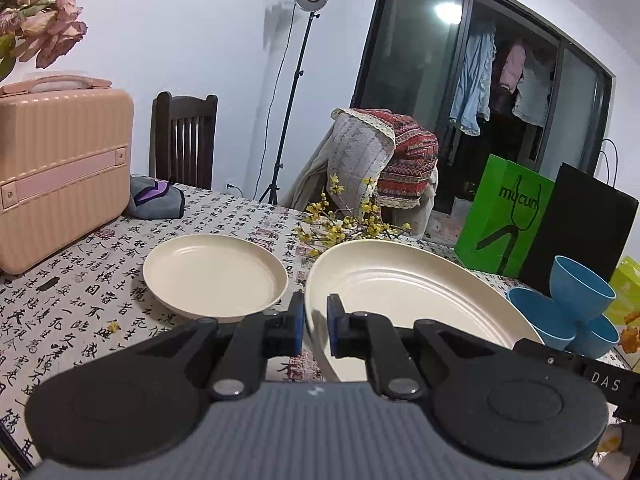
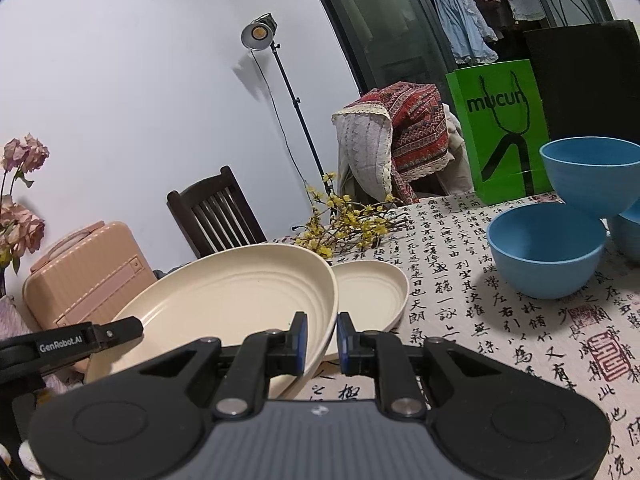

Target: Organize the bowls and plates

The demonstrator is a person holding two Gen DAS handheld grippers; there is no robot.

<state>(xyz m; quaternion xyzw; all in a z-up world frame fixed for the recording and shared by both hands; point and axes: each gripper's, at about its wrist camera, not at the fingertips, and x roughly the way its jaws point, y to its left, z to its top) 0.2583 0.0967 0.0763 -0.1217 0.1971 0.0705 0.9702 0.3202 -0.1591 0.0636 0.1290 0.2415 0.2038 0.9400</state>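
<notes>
A large cream plate is lifted above the table, tilted, and held by opposite rims. My left gripper is shut on its left rim. My right gripper is shut on its right rim. A smaller cream plate lies flat on the tablecloth just beyond. Three blue bowls stand at the right: one on the cloth, one perched on top of the others, and a third partly hidden. The bowl cluster also shows in the left wrist view.
A pink case stands at the table's left, with a grey pouch beside it. Yellow flower twigs lie behind the plates. A green bag and a black bag stand at the back right. Chairs and a lamp stand beyond.
</notes>
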